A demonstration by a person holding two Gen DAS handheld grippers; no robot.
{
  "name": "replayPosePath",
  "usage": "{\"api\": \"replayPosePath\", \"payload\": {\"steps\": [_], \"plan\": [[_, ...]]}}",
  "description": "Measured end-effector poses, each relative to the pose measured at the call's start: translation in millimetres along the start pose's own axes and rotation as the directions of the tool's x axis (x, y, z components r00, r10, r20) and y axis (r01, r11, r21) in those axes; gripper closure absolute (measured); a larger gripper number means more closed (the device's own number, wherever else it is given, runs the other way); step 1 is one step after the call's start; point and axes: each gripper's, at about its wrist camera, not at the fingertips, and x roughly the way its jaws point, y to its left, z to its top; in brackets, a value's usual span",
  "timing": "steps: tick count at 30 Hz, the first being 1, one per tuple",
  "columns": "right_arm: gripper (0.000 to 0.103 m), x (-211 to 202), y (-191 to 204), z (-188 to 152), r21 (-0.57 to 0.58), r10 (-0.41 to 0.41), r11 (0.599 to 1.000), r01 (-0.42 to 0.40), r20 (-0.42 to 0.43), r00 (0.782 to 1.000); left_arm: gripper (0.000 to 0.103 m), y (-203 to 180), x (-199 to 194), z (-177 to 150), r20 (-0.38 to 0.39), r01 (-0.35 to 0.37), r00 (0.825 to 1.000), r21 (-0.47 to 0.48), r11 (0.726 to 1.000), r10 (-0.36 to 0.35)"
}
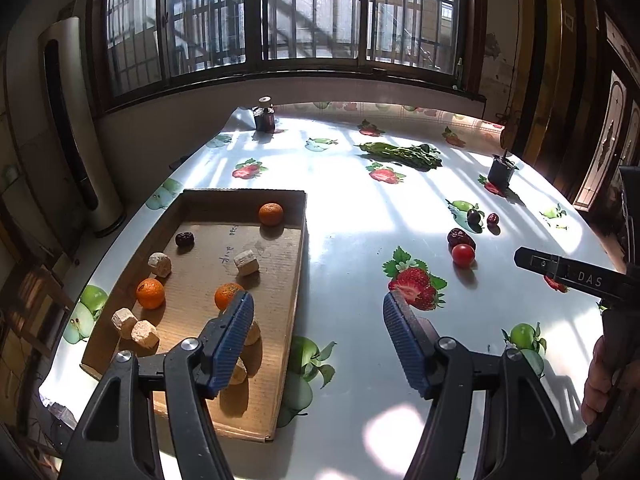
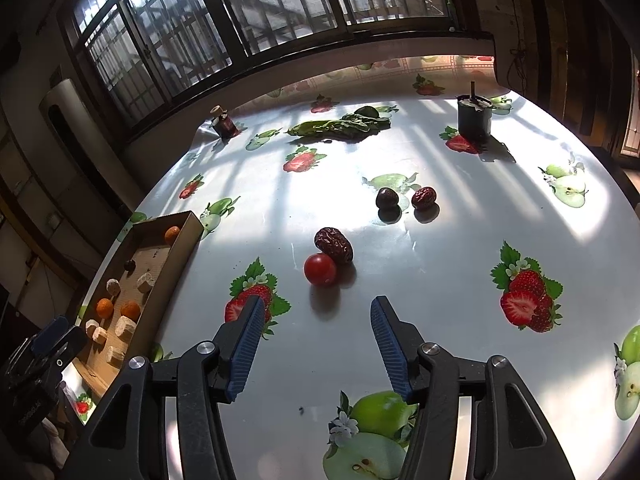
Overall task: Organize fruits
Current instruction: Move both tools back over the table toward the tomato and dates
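Note:
A shallow cardboard tray (image 1: 298, 240) lies at the table's left; it also shows in the right wrist view (image 2: 188, 240). It holds three oranges (image 1: 271, 214), a dark date (image 1: 184, 239) and several beige blocks (image 1: 246, 263). A red cherry tomato (image 2: 320, 269) touches a wrinkled red date (image 2: 333, 244) on the cloth. Farther back lie a dark round fruit (image 2: 386, 198) and a second red date (image 2: 423, 197). My right gripper (image 2: 316, 312) is open and empty, just short of the tomato. My left gripper (image 1: 318, 308) is open and empty over the tray's right edge.
Leafy greens (image 2: 340, 125) lie at the back middle. A small dark bottle (image 2: 223, 123) stands back left, a black pot (image 2: 474, 117) back right. The fruit-print tablecloth (image 2: 440, 264) covers a round table. The right gripper's body (image 1: 576, 276) shows at the left view's right edge.

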Motion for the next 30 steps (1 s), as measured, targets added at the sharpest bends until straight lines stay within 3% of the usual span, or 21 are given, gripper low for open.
{"api": "replayPosePath", "payload": {"steps": [11,19,21,25,30], "plan": [[0.044,17.6,-40.6,5.5,0.065,-0.050,0.997,0.052,-0.030,0.998,0.033,-15.5,36.3,1.0,-0.090,0.043,0.995,0.005,0.999,-0.043],[0.044,28.1,-85.4,22.2,0.144,-0.086,0.985,0.090,-0.037,0.996,0.033,-54.8,70.8,12.8,-0.156,0.122,0.981,0.034,0.992,-0.116],[0.044,34.3,-93.5,27.6,0.163,-0.094,0.982,0.099,-0.041,0.995,0.033,-68.1,81.9,17.1,-0.177,0.150,0.974,0.035,0.988,-0.142],[0.044,50.4,-101.5,42.9,0.172,-0.111,0.978,0.119,-0.052,0.992,0.033,-94.9,111.8,24.2,-0.233,0.245,0.943,0.003,0.969,-0.238],[0.044,72.9,-114.6,66.1,0.226,-0.131,0.963,0.144,-0.070,0.989,0.033,-119.8,150.5,29.1,-0.285,0.300,0.912,-0.028,0.954,-0.295]]}}
